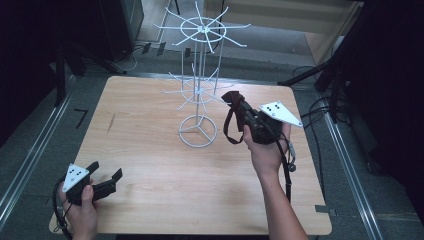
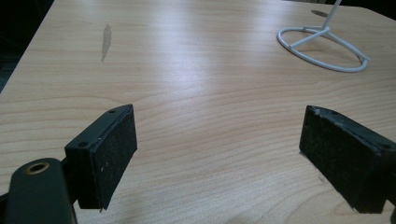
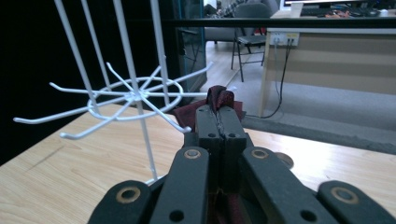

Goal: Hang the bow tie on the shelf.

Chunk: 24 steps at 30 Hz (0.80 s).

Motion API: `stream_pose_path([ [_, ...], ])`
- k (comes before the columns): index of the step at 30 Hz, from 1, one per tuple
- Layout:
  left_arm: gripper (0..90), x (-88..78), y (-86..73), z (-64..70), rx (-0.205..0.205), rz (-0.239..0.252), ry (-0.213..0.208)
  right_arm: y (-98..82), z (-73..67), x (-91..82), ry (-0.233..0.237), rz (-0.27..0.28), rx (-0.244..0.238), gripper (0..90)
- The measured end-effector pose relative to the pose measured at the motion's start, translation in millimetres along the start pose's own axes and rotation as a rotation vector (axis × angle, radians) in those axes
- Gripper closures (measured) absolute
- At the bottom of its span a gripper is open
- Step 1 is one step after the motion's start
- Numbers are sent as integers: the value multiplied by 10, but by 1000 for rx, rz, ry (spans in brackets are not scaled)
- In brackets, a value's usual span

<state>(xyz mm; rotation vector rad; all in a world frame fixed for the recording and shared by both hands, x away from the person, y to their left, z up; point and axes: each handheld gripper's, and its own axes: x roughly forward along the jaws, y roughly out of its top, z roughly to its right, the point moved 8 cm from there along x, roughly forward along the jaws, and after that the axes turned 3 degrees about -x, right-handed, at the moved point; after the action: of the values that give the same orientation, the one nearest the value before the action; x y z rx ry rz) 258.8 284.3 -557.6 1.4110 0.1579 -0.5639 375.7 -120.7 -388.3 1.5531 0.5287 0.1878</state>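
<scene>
- The light wooden desk [image 1: 150, 150] with rounded corners carries the other things; a dark streak marks its far left part.
- A white wire display stand [image 1: 198, 90] with a ring base and two tiers of radiating hooks stands upright toward the far middle of the desk.
- The right claw [image 1: 235, 100] is held above the desk just right of the stand, at the lower tier's height, its jaws pressed together on a dark maroon cloth band [image 1: 231, 122]. A loop of the band hangs below the claw, clear of the desk. In the right gripper view the band's pinched end [image 3: 219, 97] sits just beside a lower-tier hook tip; whether they touch is unclear.
- The left claw [image 1: 106, 170] is at the near left corner of the desk, jaws spread wide with nothing between them.
</scene>
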Motion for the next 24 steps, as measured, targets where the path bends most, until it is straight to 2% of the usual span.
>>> stream_pose_path([
  [4,118,0,0,-2,2,0,0,33,-56,30,10,0,-7,900],
  [15,118,1,1,0,-3,1,-1,109,-63,119,16,6,-10,900],
  [24,118,1,0,0,-3,-1,-1,97,10,238,16,-26,29,900],
])
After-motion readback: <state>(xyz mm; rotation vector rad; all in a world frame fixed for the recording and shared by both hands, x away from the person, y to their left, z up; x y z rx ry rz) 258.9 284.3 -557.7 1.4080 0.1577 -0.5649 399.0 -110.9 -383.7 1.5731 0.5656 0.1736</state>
